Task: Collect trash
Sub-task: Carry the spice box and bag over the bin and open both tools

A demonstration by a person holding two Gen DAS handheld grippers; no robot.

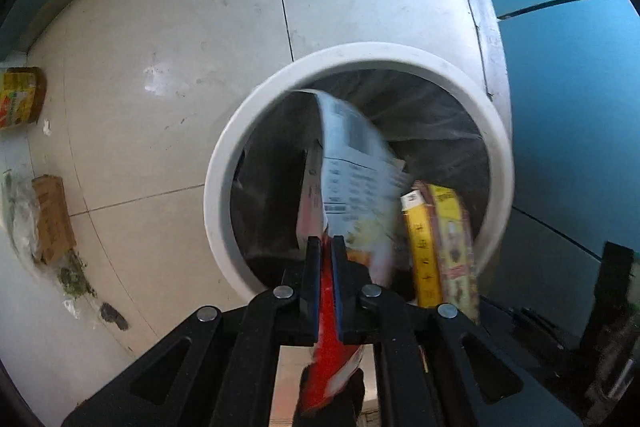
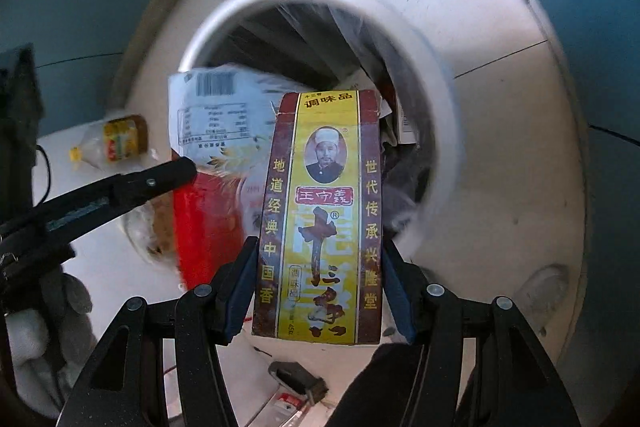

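While my left tongs [image 1: 326, 243] pinch the red-and-white wrapper [image 1: 352, 163] over the white bin [image 1: 224, 163], its printed table blurs unreadably. From the right wrist, my right tongs [image 2: 320, 267] clamp the yellow spice box [image 2: 320, 211], headed 调味品, just before the bin's rim [image 2: 432, 67]; tiled floor [image 2: 500, 147] lies open around it.

Packet [image 1: 352, 163] print motion-blurred, bin [image 1: 224, 163] bottom hidden (liner, trash)
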